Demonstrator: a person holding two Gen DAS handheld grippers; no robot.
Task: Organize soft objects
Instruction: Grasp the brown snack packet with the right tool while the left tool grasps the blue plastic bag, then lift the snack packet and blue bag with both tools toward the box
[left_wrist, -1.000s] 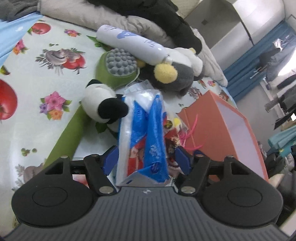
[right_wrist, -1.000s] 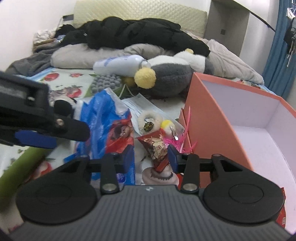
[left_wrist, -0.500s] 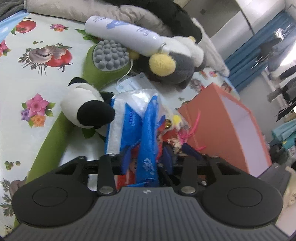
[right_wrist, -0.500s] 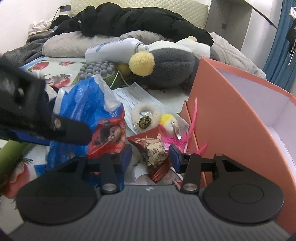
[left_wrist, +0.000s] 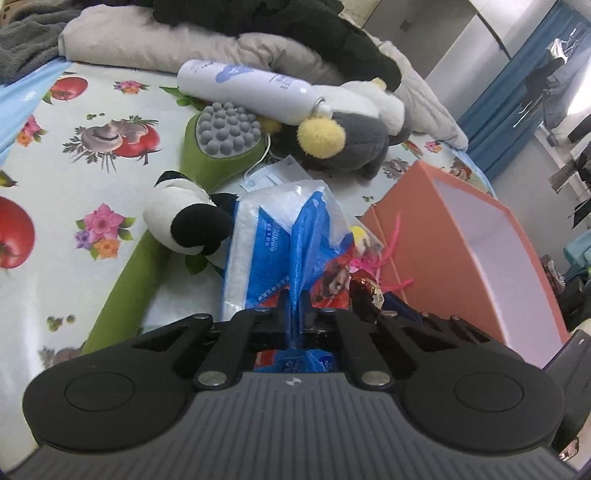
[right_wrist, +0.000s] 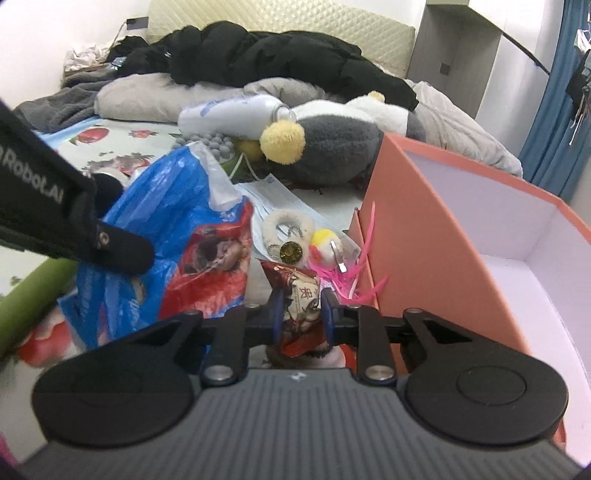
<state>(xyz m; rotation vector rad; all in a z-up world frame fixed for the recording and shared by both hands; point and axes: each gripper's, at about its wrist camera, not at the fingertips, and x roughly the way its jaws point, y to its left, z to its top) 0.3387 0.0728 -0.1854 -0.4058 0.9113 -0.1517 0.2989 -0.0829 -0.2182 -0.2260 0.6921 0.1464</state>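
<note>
A blue-and-white tissue pack in a plastic bag (left_wrist: 266, 251) lies on the flowered bedsheet (left_wrist: 74, 192). My left gripper (left_wrist: 295, 321) is shut on a fold of that blue plastic. One black finger (right_wrist: 122, 254) of it shows against the bag (right_wrist: 166, 229) in the right wrist view. A small red snack packet (right_wrist: 301, 295) stands between the blue pads of my right gripper (right_wrist: 302, 317). Those jaws are closing and the pads touch the packet's sides. The open orange box (right_wrist: 424, 240) stands just right of both grippers.
A panda plush (left_wrist: 184, 221), green massager (left_wrist: 221, 144), white bottle (left_wrist: 243, 88), grey penguin plush (right_wrist: 332, 155) and face mask (left_wrist: 269, 175) lie beyond the bag. A fuzzy white ring (right_wrist: 288, 229) and pink clips (right_wrist: 354, 273) sit by the box. Pillows and dark clothes fill the back.
The left jaws closed from wide around the tissue bag to a pinch on its plastic. The right jaws narrowed onto the red packet.
</note>
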